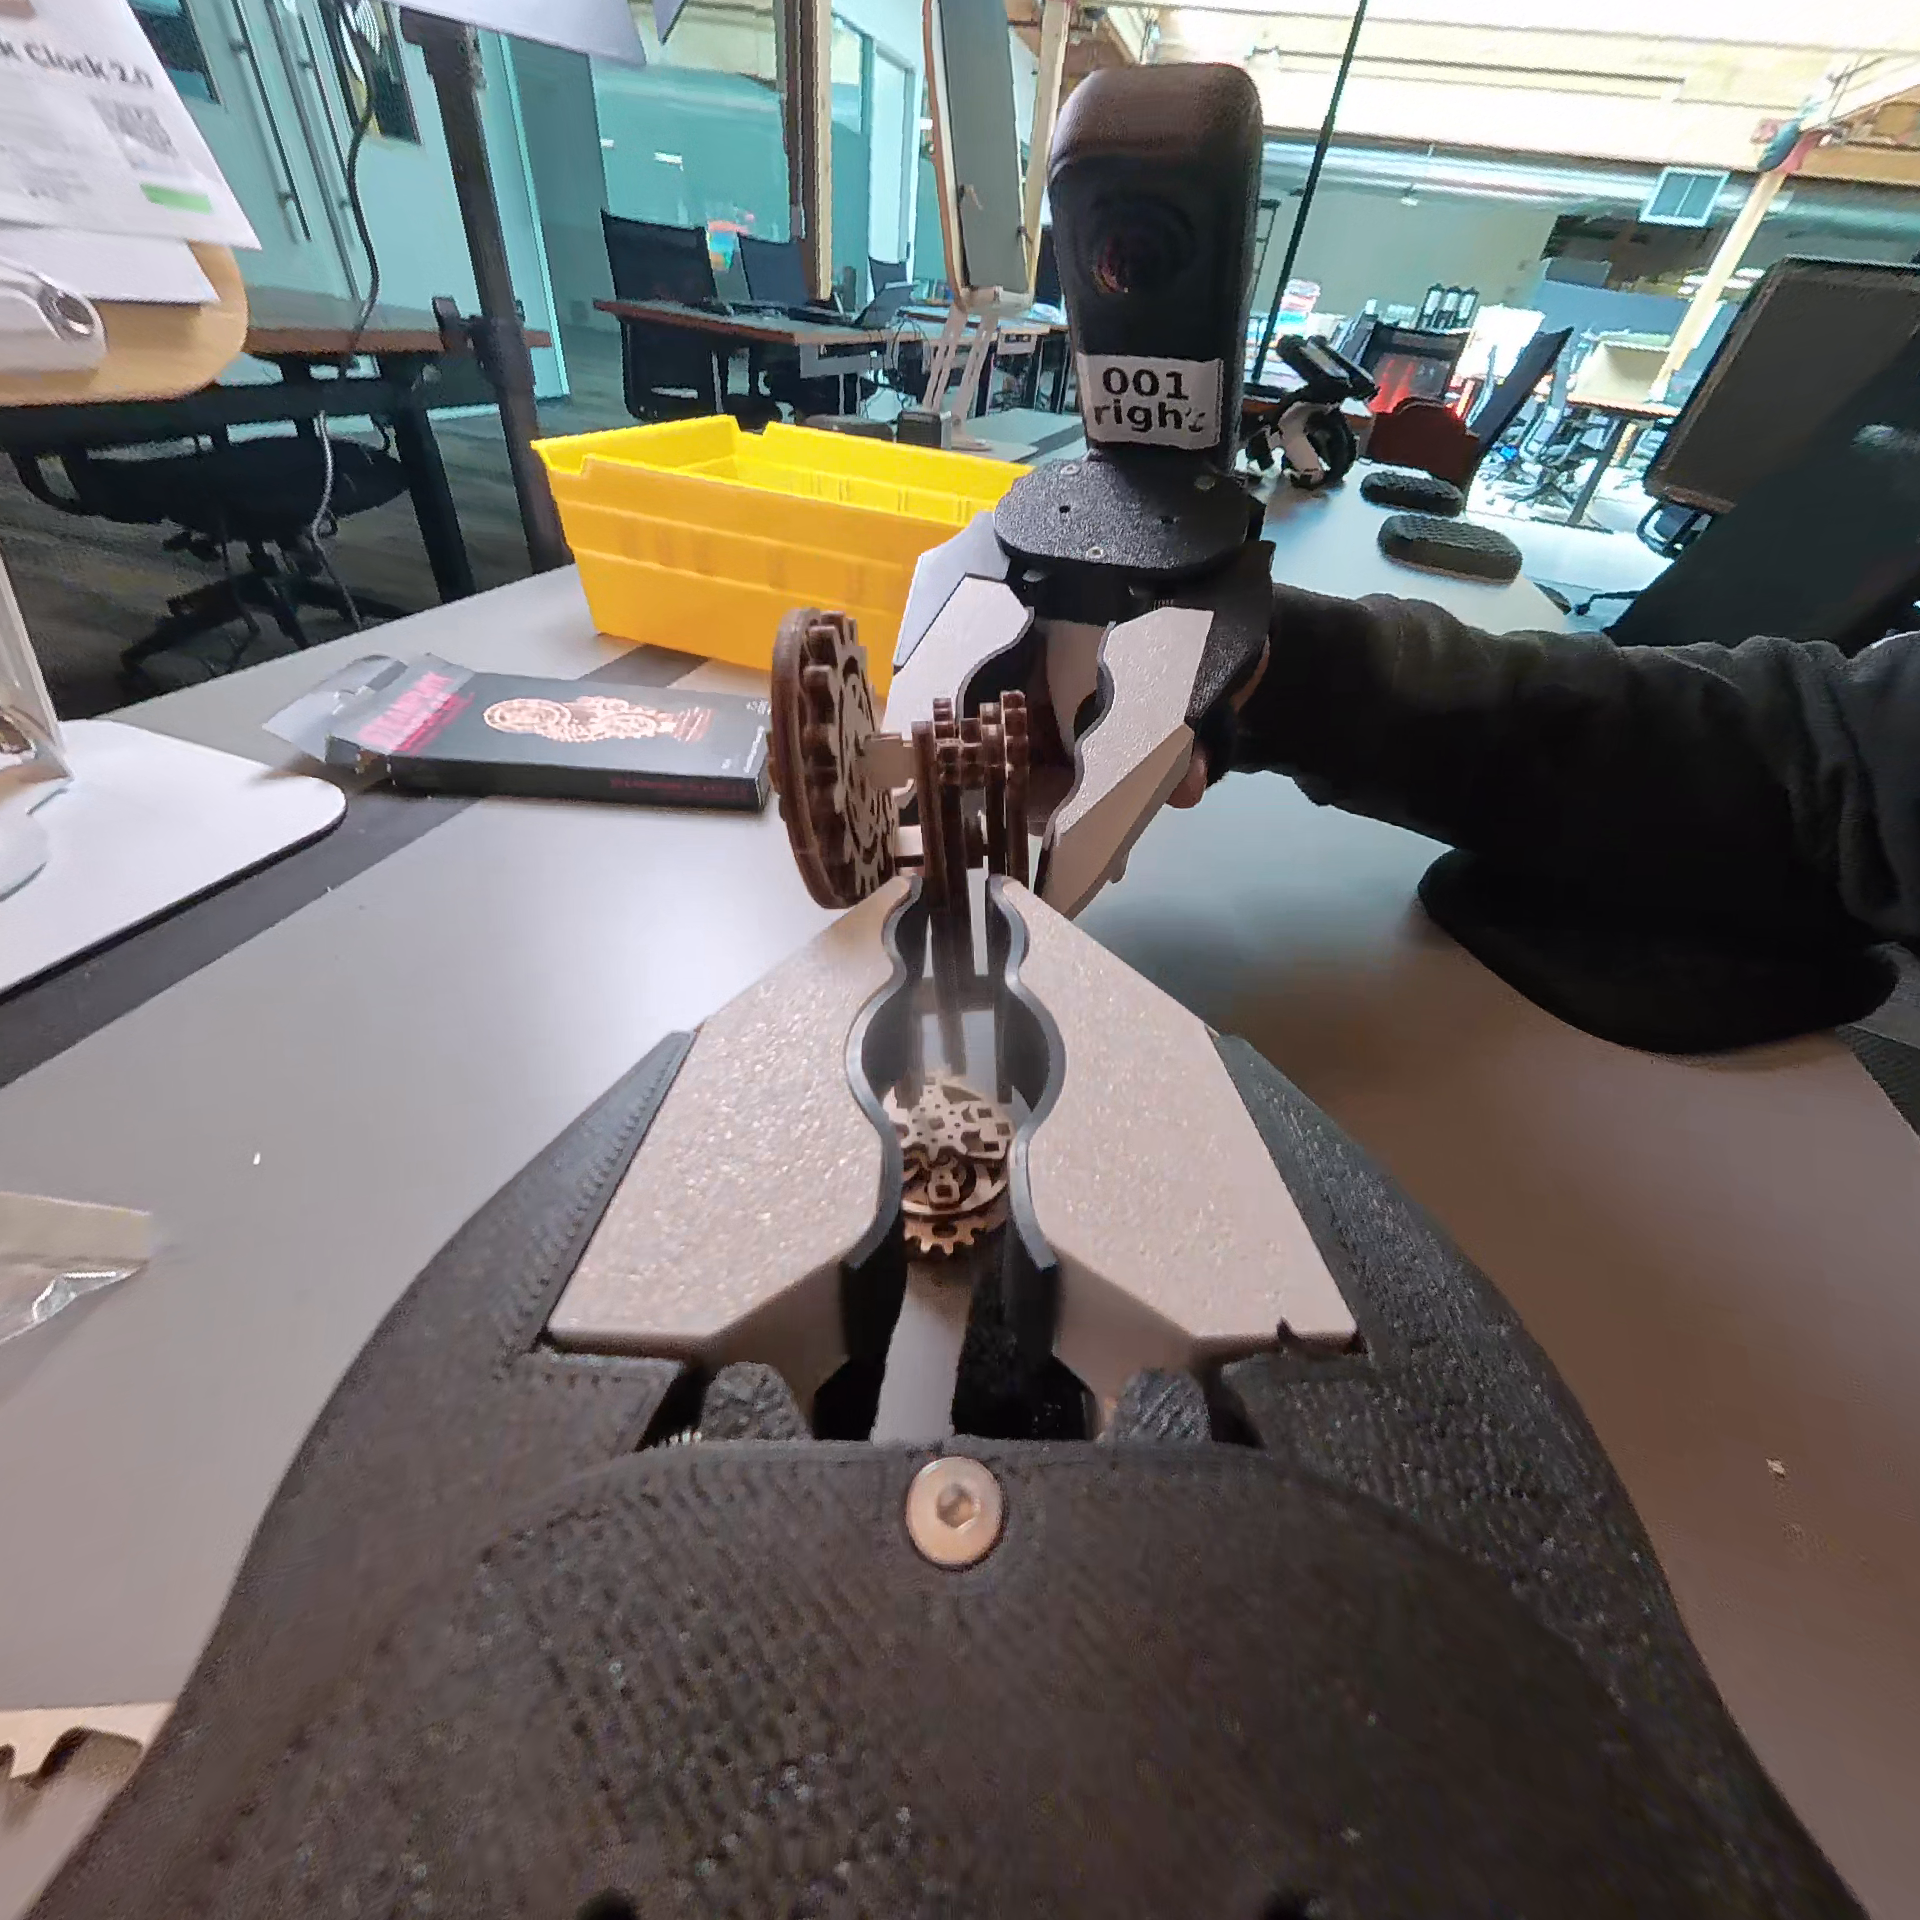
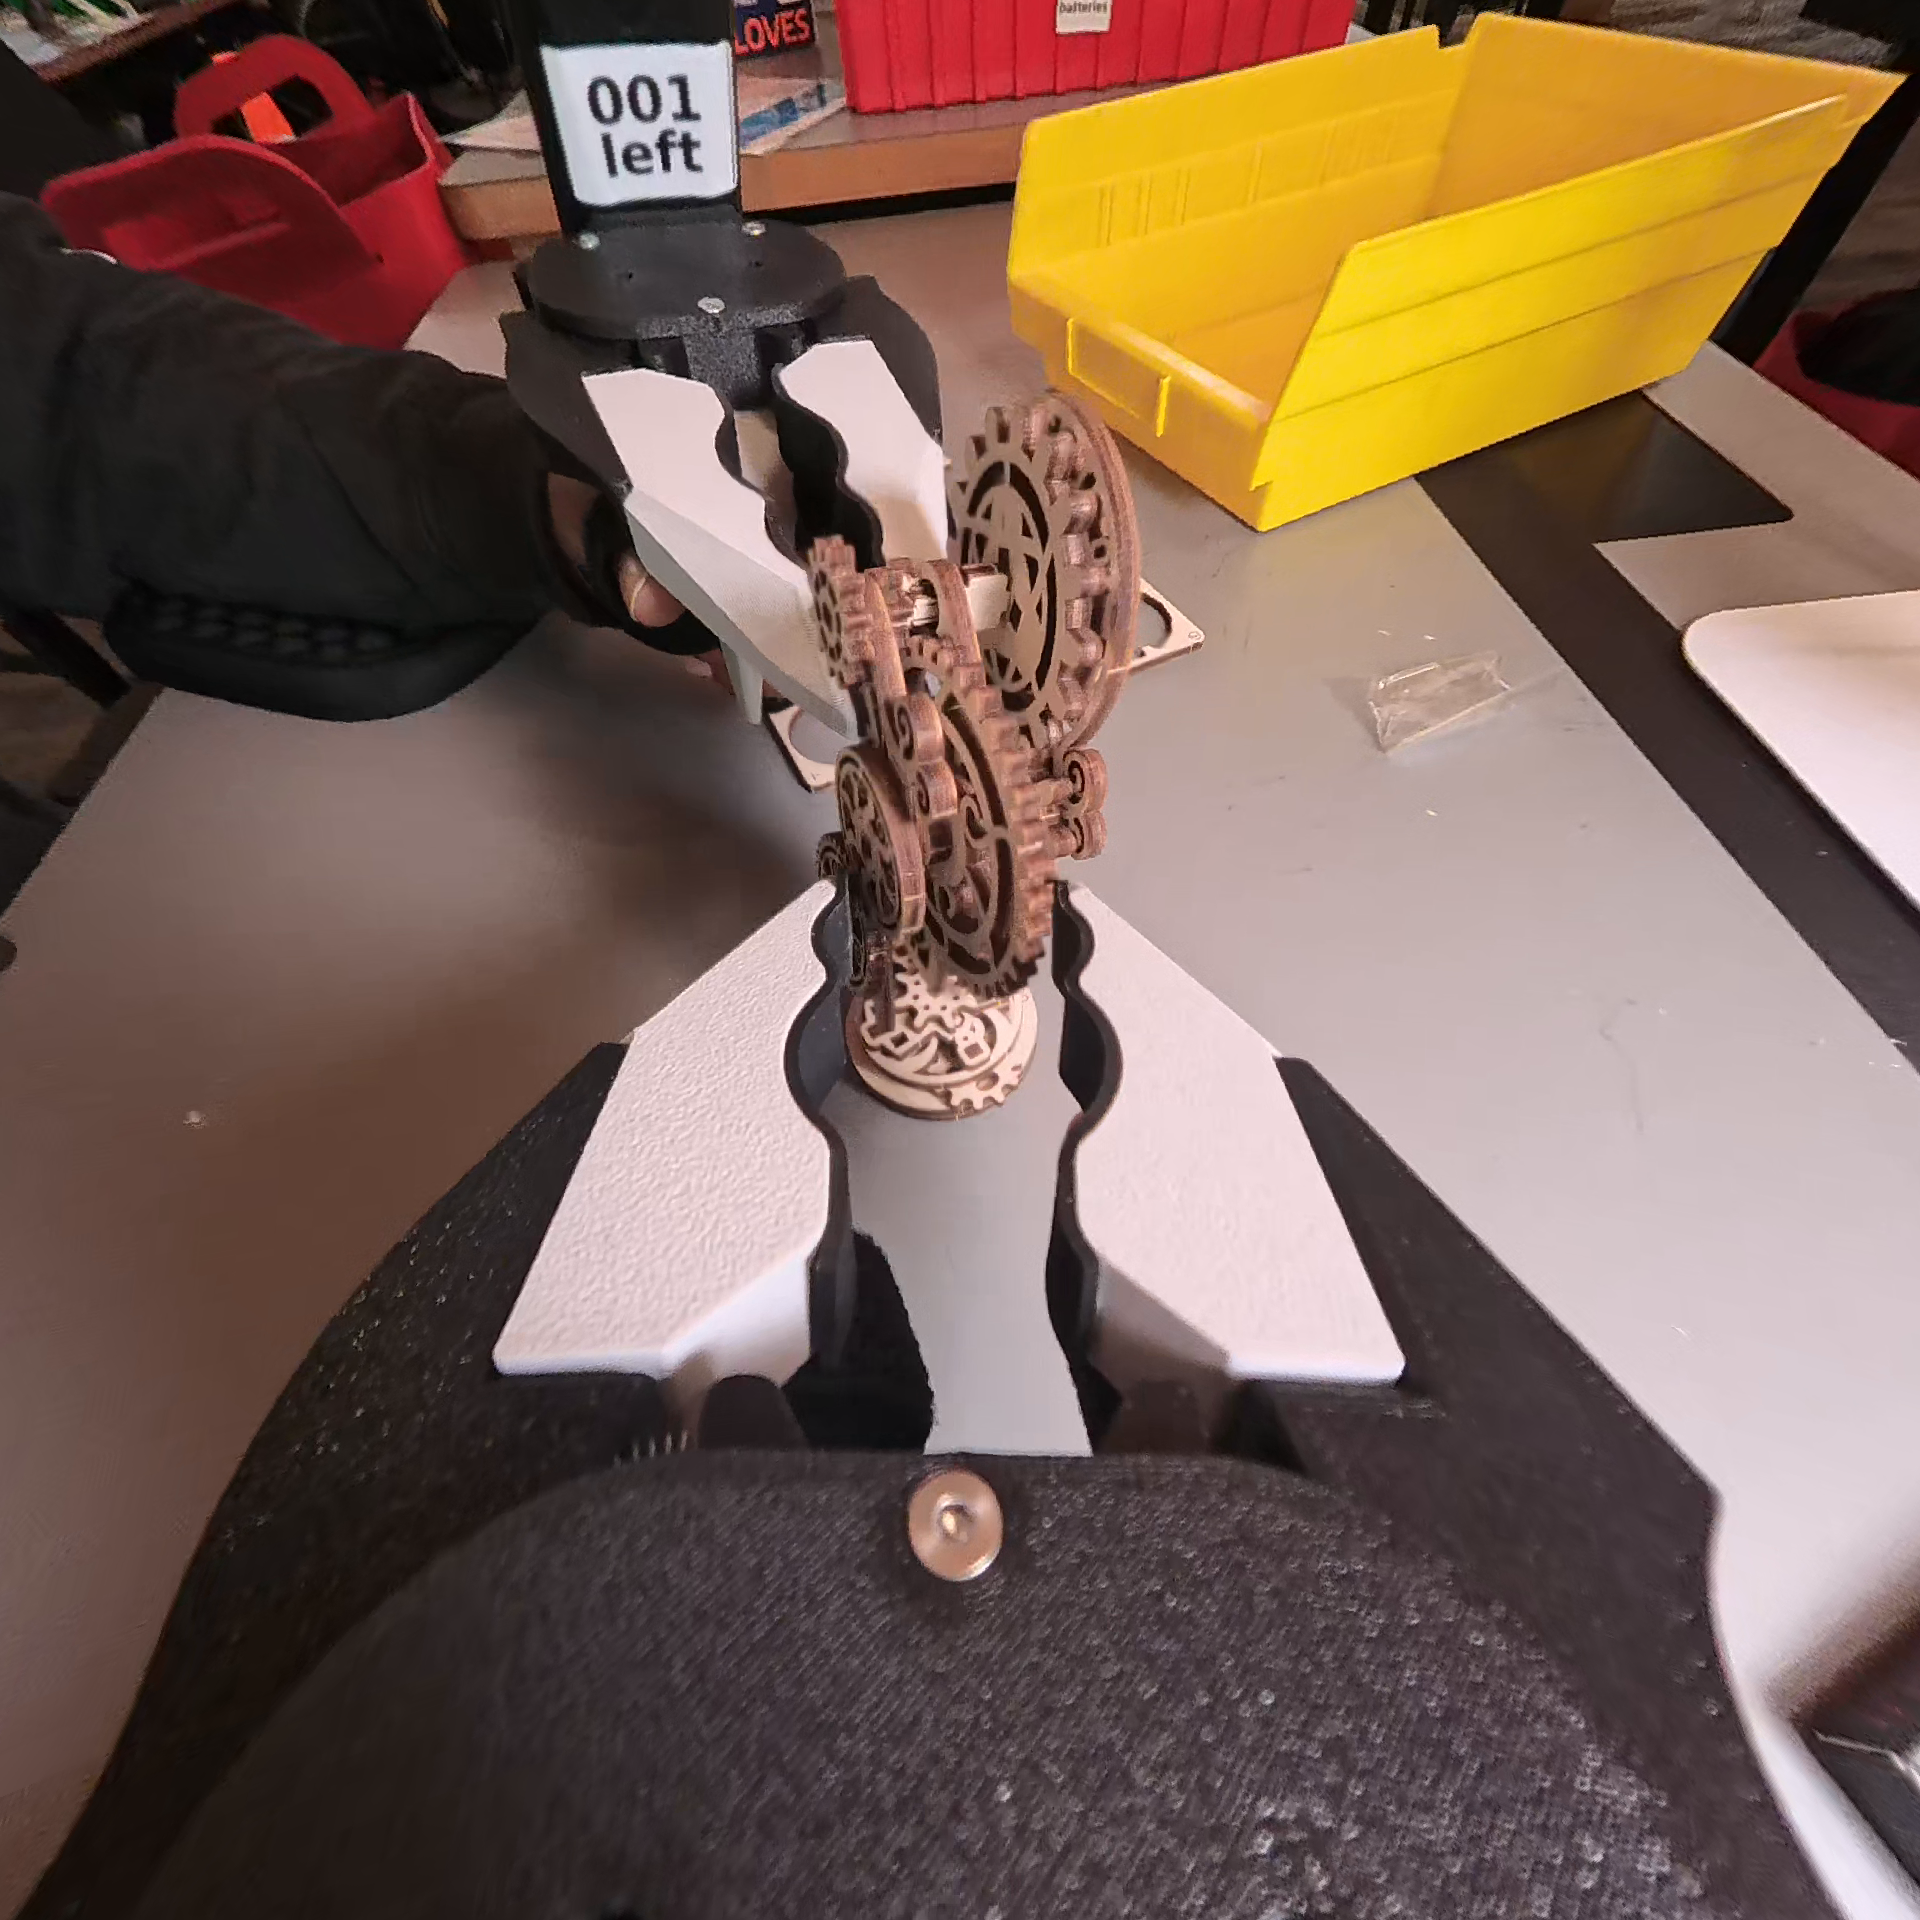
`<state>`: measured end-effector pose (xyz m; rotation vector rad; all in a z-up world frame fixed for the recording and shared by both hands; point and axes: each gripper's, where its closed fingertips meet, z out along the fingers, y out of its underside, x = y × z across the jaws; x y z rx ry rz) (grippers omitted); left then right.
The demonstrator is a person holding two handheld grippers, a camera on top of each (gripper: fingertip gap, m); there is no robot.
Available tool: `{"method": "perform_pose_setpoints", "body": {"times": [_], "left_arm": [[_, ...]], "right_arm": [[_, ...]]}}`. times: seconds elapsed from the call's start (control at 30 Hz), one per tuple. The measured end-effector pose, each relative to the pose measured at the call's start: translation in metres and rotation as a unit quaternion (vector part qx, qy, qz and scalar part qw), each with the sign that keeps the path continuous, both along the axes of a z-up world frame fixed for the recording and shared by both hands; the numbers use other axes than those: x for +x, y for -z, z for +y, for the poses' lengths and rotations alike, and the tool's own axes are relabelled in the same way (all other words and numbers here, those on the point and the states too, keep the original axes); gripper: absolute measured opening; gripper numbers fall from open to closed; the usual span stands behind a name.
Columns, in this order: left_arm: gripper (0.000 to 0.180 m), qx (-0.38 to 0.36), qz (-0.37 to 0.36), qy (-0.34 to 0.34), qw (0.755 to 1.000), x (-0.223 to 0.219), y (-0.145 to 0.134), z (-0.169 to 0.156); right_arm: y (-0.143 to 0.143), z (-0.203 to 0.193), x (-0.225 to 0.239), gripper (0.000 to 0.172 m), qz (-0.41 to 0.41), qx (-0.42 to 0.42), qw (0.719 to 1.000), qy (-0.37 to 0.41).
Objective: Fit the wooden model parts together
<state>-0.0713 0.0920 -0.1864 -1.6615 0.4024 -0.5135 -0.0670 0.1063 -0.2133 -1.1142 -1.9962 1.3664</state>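
A brown wooden gear model (image 2: 956,779) stands upright on its pale round base (image 2: 945,1049) on the grey table (image 2: 1351,987). My right gripper (image 2: 951,899) is shut on its lower gears, with both pads against the sides. My left gripper (image 1: 951,894) straddles the thin upright plates of the model (image 1: 956,769), and a sliver of table shows between plate and right pad, so it is open. In the right wrist view the left gripper (image 2: 831,644) sits at the model's upper rear gears. The right gripper also shows in the left wrist view (image 1: 987,831).
A yellow bin (image 2: 1403,291) stands behind the model. A black box (image 1: 561,738) lies to the left in the left wrist view. A clear plastic bag (image 2: 1434,696), a white pad (image 2: 1818,707) and a cut wooden sheet (image 2: 1164,634) lie nearby. A sleeved arm (image 1: 1558,779) rests on the table. Left and right tips are no more than a few centimetres apart.
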Motion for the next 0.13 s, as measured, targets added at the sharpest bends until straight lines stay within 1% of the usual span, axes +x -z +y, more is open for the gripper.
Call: {"method": "perform_pose_setpoints", "body": {"times": [0.13], "left_arm": [[0.007, -0.023, 0.006, 0.002, 1.0, 0.0017, 0.0072, 0.0025]], "right_arm": [[0.0045, 0.0025, 0.0007, 0.036, -0.005, -0.002, 1.0, 0.003]]}}
